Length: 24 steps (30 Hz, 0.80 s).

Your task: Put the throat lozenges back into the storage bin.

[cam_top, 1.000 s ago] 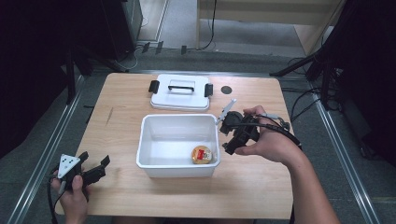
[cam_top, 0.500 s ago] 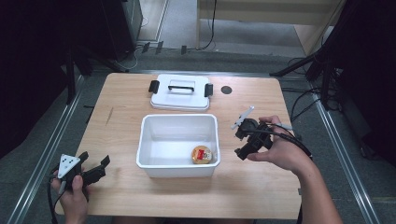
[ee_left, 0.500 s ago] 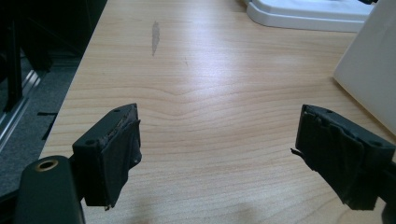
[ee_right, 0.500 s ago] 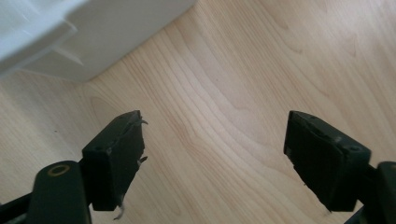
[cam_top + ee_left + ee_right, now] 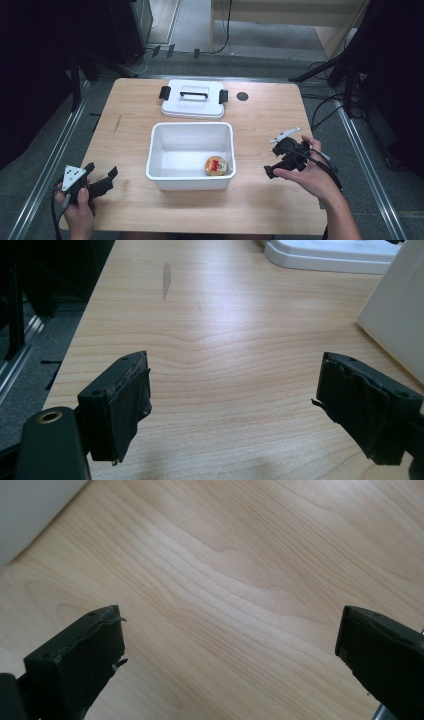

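Note:
A white bin (image 5: 190,131) stands open in the middle of the wooden table. A small round tin (image 5: 216,166) with a red and yellow label lies in its near right corner. My right gripper (image 5: 274,162) hovers low over bare wood right of the bin. Its jaws have just been opening and now stand wide, with nothing between them in the right gripper view (image 5: 230,645), where the bin's wall (image 5: 30,510) shows at top left. My left gripper (image 5: 102,180) rests open at the near left corner, over bare wood (image 5: 235,405), apart from the bin's wall (image 5: 400,315).
The bin's white lid (image 5: 193,98), with a handle and black clips, lies flat behind the bin; its edge (image 5: 330,252) shows in the left gripper view. A dark round hole (image 5: 242,96) sits in the tabletop right of the lid. Cables and dark stands surround the table.
My right hand has moved from the bin's right rim out to the right and down toward the table, and its jaws have spread wide. The left hand has stayed put.

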Motion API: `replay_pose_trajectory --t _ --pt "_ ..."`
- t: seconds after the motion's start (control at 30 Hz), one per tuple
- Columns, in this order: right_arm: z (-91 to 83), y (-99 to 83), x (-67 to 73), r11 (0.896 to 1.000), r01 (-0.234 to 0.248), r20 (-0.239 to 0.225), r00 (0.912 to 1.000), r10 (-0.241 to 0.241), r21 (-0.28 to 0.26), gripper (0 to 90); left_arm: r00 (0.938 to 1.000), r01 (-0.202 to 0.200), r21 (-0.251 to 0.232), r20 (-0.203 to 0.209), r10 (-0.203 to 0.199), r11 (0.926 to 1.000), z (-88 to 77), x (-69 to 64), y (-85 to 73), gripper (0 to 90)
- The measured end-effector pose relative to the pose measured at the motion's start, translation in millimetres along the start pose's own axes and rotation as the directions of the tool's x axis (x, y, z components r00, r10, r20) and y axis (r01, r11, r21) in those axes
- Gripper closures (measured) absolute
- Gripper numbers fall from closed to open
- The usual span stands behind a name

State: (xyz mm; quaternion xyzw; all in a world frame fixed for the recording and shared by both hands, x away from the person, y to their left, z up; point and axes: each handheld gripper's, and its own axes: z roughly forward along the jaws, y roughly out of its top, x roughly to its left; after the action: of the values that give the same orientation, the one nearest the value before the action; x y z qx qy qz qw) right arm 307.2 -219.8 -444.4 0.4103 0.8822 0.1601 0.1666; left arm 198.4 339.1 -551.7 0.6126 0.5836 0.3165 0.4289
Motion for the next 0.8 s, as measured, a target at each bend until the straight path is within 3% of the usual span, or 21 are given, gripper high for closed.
replay_pose_trajectory --t 0.23,0.37,0.5,0.8 --pt "16.9 -37.1 -11.9 0.985 -0.124 -0.002 0.9922 0.125 -0.118 0.0 1.0000 -0.003 0.002 -0.002 0.003 1.0000 -0.2 -0.4 0.0 15.0" --pt "26.7 -60.2 -15.1 0.964 -0.192 0.007 0.9804 0.197 -0.182 0.0 1.0000 -0.006 0.004 -0.003 0.006 1.0000 -0.2 -0.5 0.0 15.0" --pt "31.8 -79.6 -18.9 0.935 -0.245 0.003 0.9671 0.254 -0.256 0.0 1.0000 -0.007 0.007 0.000 0.007 1.0000 -0.2 -0.8 -0.1 14.9" --pt "36.2 -116.5 -25.7 0.876 -0.295 -0.002 0.9480 0.318 -0.381 0.0 1.0000 0.001 0.007 -0.003 -0.001 1.0000 -0.2 -0.7 0.0 14.9"
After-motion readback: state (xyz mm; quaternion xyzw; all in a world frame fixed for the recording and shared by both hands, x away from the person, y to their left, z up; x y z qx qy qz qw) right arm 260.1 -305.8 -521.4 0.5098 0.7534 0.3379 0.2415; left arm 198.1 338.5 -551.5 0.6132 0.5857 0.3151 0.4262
